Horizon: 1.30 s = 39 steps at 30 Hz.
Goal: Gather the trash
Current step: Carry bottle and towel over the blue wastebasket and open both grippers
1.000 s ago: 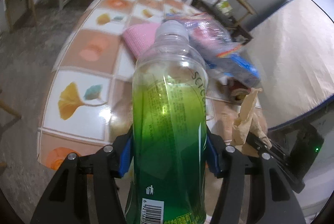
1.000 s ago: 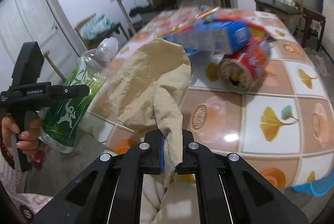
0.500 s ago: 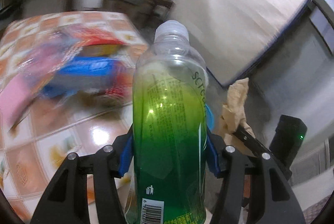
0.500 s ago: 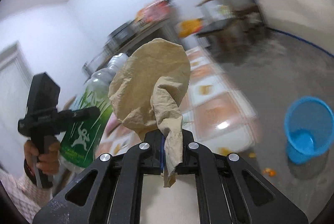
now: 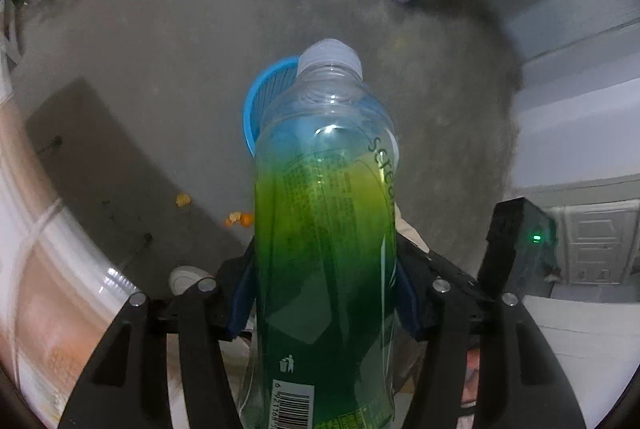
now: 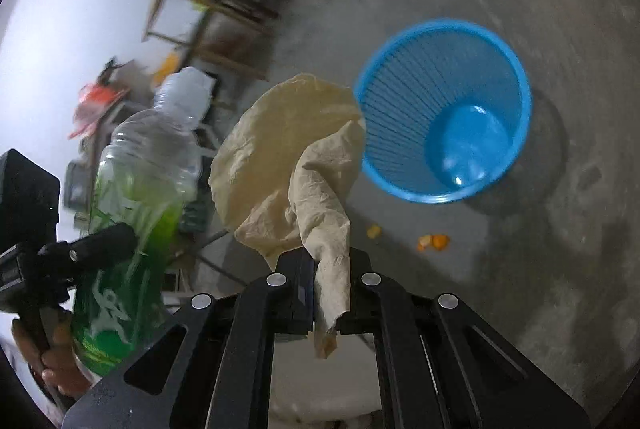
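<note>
Your left tool [image 5: 324, 293] is clamped on the green-labelled bottle [image 5: 326, 229], cap pointing away from you and down at the floor. Your right tool [image 6: 326, 293] pinches the crumpled tan paper [image 6: 292, 165], jaws nearly together. Past both, the blue basket [image 6: 444, 109] stands on the grey floor [image 6: 540, 269], empty, with orange scraps [image 6: 434, 241] just beside it.

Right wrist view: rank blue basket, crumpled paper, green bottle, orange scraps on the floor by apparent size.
1. Blue basket
2. Crumpled paper and green bottle: look alike; both sit much nearer the camera than the basket, so true size is unsure.
3. Orange scraps, smallest.
</note>
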Each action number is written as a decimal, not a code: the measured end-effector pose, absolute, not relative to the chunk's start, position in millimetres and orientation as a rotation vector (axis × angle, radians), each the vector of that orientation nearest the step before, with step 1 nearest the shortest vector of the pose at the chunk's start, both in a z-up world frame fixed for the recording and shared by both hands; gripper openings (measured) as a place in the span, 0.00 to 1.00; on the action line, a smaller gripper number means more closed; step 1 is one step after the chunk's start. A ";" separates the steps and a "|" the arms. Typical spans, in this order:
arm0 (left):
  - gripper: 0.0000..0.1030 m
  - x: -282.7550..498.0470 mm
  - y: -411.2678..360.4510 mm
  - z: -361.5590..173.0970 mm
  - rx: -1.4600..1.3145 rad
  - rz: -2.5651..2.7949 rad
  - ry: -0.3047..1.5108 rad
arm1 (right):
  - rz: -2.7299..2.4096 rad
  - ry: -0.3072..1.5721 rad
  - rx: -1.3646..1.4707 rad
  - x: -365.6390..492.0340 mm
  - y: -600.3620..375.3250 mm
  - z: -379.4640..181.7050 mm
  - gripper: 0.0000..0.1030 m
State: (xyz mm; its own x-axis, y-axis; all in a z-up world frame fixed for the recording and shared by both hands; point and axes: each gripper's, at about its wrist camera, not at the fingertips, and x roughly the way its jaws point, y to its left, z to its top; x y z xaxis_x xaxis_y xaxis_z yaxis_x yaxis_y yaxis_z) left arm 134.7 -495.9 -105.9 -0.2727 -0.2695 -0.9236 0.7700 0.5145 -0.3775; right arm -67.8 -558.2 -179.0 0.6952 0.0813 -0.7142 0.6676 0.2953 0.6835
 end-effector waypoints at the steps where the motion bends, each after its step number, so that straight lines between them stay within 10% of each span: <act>1: 0.55 136.9 -514.5 -125.9 0.478 -1.045 1.572 | -0.466 0.753 1.254 -63.2 -567.8 -192.9 0.05; 15: 0.60 149.2 -619.2 -241.8 0.466 -0.869 1.738 | -0.709 0.873 1.283 -44.4 -638.1 -256.0 0.24; 24: 0.63 142.2 -608.9 -211.4 0.421 -0.929 1.689 | -0.735 0.923 1.129 -48.7 -629.6 -248.7 0.49; 39: 0.64 122.8 -493.7 -59.4 0.321 -1.149 1.467 | -0.676 0.791 1.061 -107.9 -582.6 -200.1 0.50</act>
State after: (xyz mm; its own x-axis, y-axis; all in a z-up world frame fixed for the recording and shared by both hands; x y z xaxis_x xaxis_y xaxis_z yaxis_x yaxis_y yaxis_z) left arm 122.8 -493.7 -59.4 -0.2765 -0.4041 -0.8719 0.7499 0.4766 -0.4588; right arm -107.9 -582.6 -200.1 0.5514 -0.1059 -0.8275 0.8011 0.3441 0.4897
